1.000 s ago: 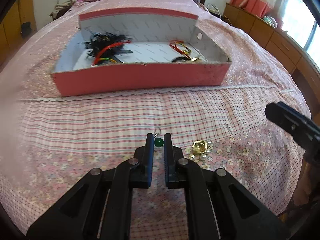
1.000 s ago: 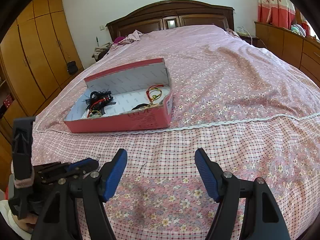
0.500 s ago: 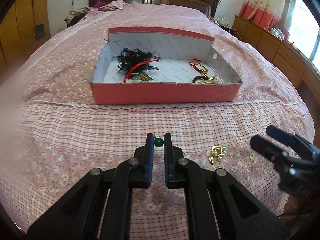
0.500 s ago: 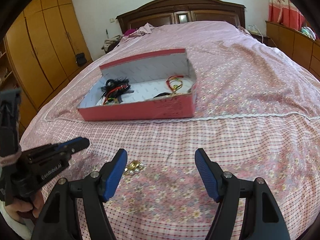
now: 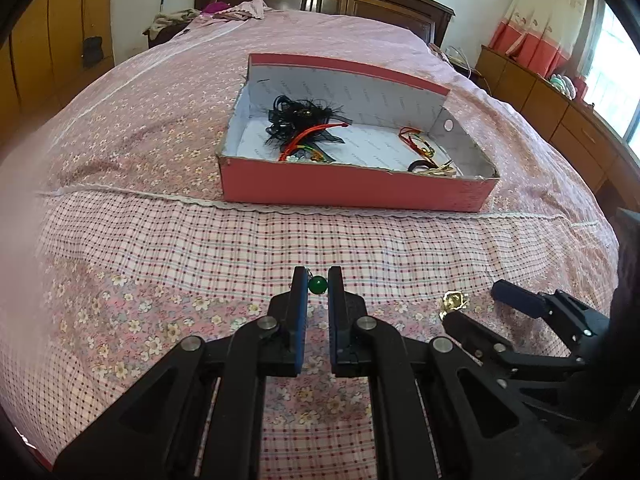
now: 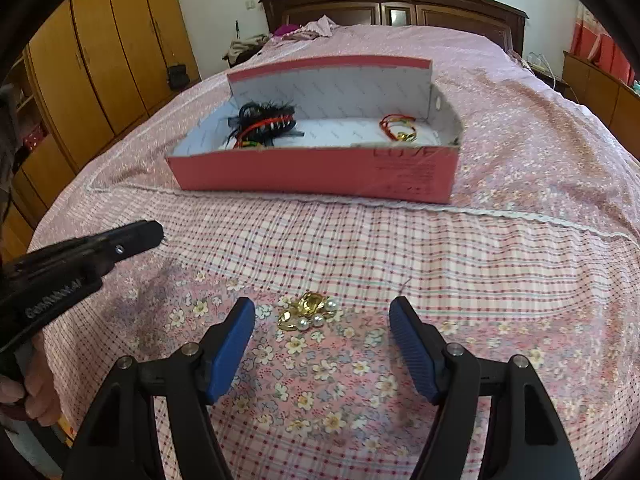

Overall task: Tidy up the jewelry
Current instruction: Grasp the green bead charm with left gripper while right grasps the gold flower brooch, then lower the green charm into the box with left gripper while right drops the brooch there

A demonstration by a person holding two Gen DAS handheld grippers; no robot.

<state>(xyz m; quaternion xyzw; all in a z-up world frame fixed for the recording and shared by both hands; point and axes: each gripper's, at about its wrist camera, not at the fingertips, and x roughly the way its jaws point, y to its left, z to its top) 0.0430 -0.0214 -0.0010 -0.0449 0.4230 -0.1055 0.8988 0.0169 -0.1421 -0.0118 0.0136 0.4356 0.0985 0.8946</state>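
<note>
Left claw (image 5: 318, 285) pinches green bead (image 5: 317, 284); open right claw (image 6: 322, 316) straddles pearl brooch (image 6: 310, 314).

Bedspread (image 6: 500, 280): pink, part small-flower print, part red-and-blue check, white lace seam between.
Box (image 6: 312, 170): coral-pink outside, pale grey patterned lining.
Hair ornament (image 5: 304, 120): black, with red and orange cords.
Bead (image 5: 317, 285): green.
Brooch (image 6: 310, 312): gold with white pearls.
Right gripper (image 6: 322, 330): black, blue pads.
Wardrobe (image 6: 100, 60): orange-brown.
Headboard (image 6: 400, 0): dark brown.
</note>
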